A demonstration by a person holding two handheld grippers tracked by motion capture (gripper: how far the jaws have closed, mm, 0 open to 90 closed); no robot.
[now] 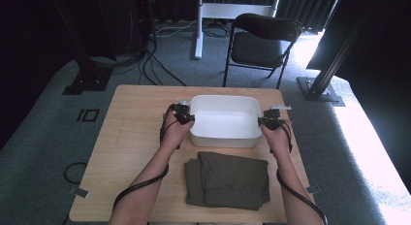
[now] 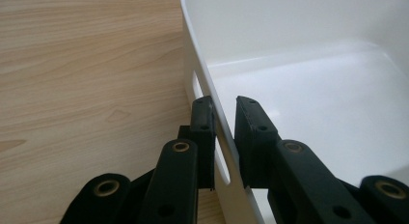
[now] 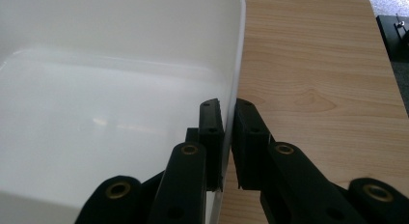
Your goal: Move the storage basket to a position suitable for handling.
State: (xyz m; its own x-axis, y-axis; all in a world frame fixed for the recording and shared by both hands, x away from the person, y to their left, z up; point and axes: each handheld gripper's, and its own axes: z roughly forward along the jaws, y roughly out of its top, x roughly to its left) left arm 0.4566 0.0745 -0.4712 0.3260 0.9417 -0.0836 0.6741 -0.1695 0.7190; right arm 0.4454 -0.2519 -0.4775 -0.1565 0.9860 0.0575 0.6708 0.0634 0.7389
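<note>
Two grippers clamped on one white tub (image 1: 224, 122), seen from the high view: left gripper (image 1: 186, 117) pinching the tub's left wall, right gripper (image 1: 265, 121) pinching its right wall, tub resting on the wooden table (image 1: 131, 137), folded olive cloth (image 1: 228, 180) just on the person's side of the tub. From the left gripper view: jaws closed on the tub (image 2: 308, 89) rim, one inside, one outside, beside a handle slot. From the right gripper view: jaws together on the tub (image 3: 115, 89) wall, likewise astride the rim.
</note>
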